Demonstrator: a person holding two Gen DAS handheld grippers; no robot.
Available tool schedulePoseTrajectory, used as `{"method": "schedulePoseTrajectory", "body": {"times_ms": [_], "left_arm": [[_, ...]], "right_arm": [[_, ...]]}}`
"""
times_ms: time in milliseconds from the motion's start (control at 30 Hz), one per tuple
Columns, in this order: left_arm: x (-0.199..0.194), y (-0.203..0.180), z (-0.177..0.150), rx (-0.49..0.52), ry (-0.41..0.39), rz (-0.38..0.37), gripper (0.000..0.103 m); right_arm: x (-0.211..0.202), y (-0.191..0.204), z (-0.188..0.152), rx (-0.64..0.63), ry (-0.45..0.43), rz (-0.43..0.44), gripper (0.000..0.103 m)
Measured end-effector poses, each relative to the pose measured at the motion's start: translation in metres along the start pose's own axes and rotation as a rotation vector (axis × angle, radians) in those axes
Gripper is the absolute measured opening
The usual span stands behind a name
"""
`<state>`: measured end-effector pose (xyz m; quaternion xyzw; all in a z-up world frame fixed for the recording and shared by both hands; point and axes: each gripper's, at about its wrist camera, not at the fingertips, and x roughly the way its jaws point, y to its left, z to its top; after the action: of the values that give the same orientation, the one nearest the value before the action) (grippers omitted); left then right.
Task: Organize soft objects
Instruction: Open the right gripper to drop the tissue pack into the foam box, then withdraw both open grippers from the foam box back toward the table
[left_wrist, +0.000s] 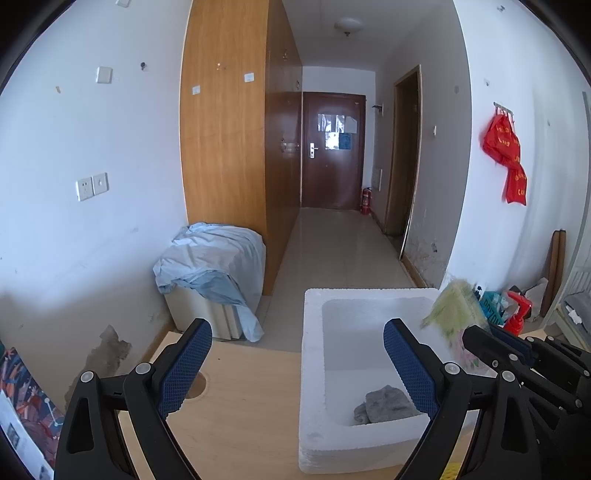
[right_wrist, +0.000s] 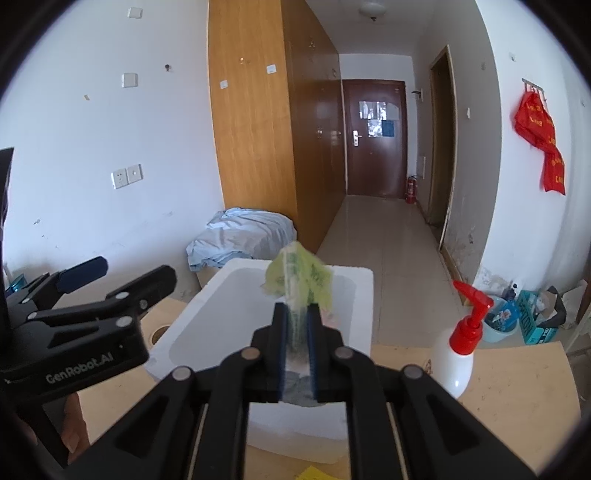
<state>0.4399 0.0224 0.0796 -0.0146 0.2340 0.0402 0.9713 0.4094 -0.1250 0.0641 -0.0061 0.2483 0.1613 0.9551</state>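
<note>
Right gripper (right_wrist: 295, 332) up close, jaws clamped on a green cloth (right_wrist: 299, 275), cloth pinched between the blue pads (right_wrist: 281, 347) and standing up past the fingertips, blurred, upper part flopped open above the foam box (right_wrist: 364, 295). Seen from the left wrist too: same cloth (left_wrist: 456, 308) at the right gripper (left_wrist: 476, 338), hanging over the box's right rim. Left gripper (left_wrist: 297, 363) with jaws wide apart, nothing between them, left pad (left_wrist: 184, 365) over bare desk (left_wrist: 236, 406), right pad (left_wrist: 410, 369) over the box hollow. Down in the box (left_wrist: 314, 332), a grey cloth (left_wrist: 384, 404) lying on the floor near the front wall, just beside that right pad in the view, not gripped. Round hole (left_wrist: 197, 384) in the desk just behind the left pad. To the right on the desk, a white spray bottle (right_wrist: 458, 354) with red trigger, well apart from the box. Beyond the desk, a blue sheet (left_wrist: 214, 258) heaped on a low white cabinet (left_wrist: 199, 314) against the wardrobe (left_wrist: 225, 129). Red bags (right_wrist: 541, 136) on a wall hook, far right. At the far end of the corridor, a dark door (left_wrist: 332, 151) and a fire extinguisher (left_wrist: 366, 201) beside it.
</note>
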Motion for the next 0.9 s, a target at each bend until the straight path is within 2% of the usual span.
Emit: {"method": "schedulePoseTrajectory", "body": {"times_ms": [100, 133, 167, 267, 767, 800, 900], "left_arm": [[0.000, 0.000, 0.000, -0.005, 0.002, -0.001, 0.094], [0.000, 0.000, 0.000, -0.006, 0.002, 0.001, 0.094], [0.000, 0.001, 0.000, -0.008, 0.003, 0.003, 0.094], [0.000, 0.002, 0.000, -0.011, 0.007, 0.000, 0.094], [0.003, 0.006, 0.001, -0.015, 0.010, 0.012, 0.094], [0.001, 0.006, 0.001, -0.017, 0.005, 0.015, 0.094], [-0.003, 0.007, 0.000, -0.015, -0.001, 0.017, 0.094]], "right_arm": [[-0.003, -0.001, 0.000, 0.006, -0.015, -0.011, 0.046], [-0.005, -0.001, 0.000, 0.007, -0.027, -0.018, 0.063], [-0.008, 0.000, 0.000, 0.002, -0.048, -0.036, 0.071], [-0.013, 0.002, 0.001, -0.012, -0.068, -0.040, 0.075], [-0.011, 0.002, 0.001, -0.009, -0.054, -0.030, 0.076], [-0.012, 0.001, 0.001, -0.006, -0.053, -0.027, 0.076], [-0.014, 0.001, -0.001, -0.004, -0.057, -0.025, 0.089]]}}
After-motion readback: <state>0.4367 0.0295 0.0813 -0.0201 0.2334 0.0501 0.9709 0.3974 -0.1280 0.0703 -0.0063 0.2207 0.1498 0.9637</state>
